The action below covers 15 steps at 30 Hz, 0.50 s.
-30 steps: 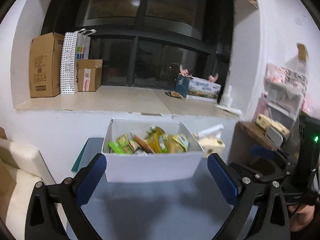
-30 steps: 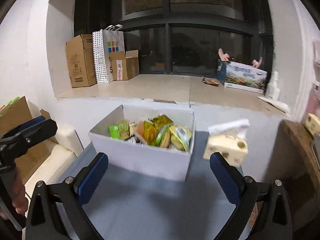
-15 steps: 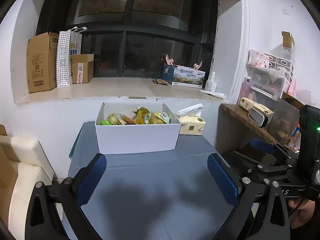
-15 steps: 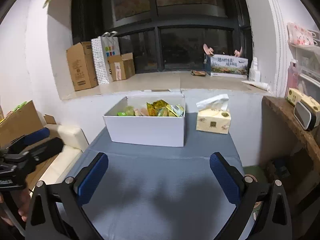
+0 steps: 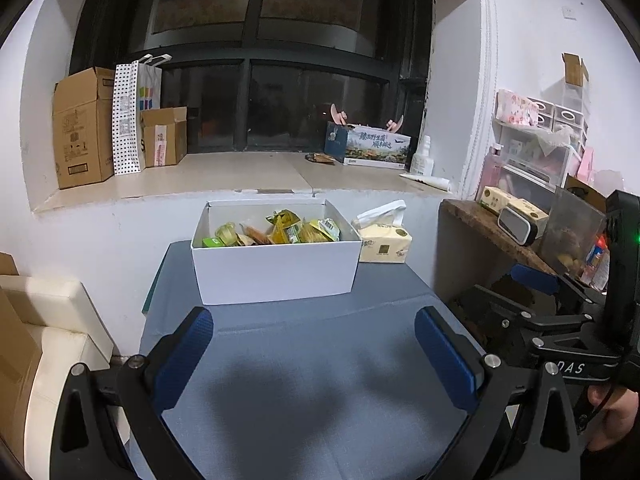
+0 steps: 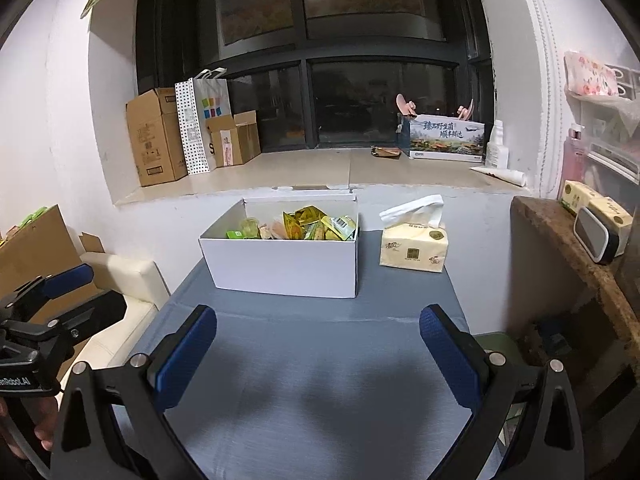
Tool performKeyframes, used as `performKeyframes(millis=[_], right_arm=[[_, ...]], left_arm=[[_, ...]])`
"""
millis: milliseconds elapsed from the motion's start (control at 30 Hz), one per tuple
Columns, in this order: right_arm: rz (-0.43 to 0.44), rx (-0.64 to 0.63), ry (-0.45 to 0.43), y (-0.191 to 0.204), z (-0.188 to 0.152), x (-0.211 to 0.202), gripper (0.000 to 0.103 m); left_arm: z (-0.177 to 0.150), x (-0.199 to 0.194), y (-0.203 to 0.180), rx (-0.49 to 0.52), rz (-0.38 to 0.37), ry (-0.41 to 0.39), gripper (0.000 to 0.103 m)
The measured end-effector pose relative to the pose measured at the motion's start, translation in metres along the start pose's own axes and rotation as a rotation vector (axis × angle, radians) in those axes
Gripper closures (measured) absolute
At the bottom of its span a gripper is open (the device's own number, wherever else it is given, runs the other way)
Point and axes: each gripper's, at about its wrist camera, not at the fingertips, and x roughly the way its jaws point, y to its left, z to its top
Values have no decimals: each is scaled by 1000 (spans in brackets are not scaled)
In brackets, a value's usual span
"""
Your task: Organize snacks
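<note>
At the far end of the grey worktop (image 5: 312,360) sits the white box (image 5: 276,276), open-topped, snack packets (image 5: 280,232) piled inside. Tissue pack (image 6: 414,246) just beside its right wall. Left gripper (image 5: 316,356): fingers spread wide, nothing held, above bare worktop, well apart from box. Right gripper (image 6: 320,356): same, fingers wide, empty.

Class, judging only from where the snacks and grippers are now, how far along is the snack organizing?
Done: the snack packets all sit in the white box; none lie on the blue table. In hand: nothing; the left gripper and right gripper are open and short of the box. Left: seemingly nothing.
</note>
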Motion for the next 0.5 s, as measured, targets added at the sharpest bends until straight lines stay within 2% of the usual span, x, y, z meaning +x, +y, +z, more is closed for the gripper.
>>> performKeyframes(millis=[500], right_arm=[[-13,-4,4,0,-1,-1,0]], left_arm=[[-1,4,0,4,19,19,0]])
